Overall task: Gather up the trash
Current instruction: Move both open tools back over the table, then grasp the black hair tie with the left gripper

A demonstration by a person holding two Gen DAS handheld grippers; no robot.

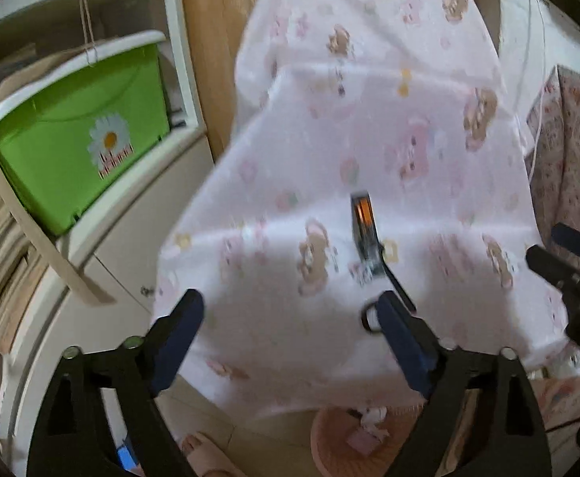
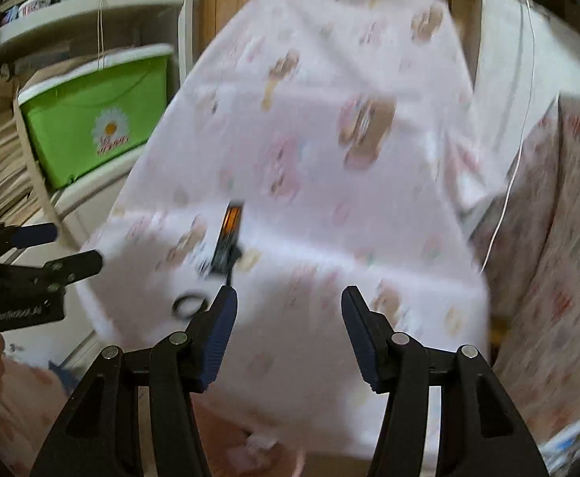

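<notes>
1. Left gripper (image 1: pixel 290 318) and right gripper (image 2: pixel 288 306): two, both spread wide, holding nothing.
2. One dark wrapper-like item (image 1: pixel 363 230) with an orange window lies on the bear-print cloth (image 1: pixel 369 119) covering the worktop.
3. One green storage bin (image 1: pixel 75 131) sits on the shelf (image 1: pixel 131 206).

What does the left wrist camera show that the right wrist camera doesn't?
Only the left wrist view shows a pink basket with scraps of paper under the table's near edge, and a bare foot on the floor. Only the right wrist view shows the upper shelf with jars and containers. Both show the bear-print tablecloth, the small dark device with an orange window lying on it, the green box, and both grippers open: left gripper, right gripper.
</notes>
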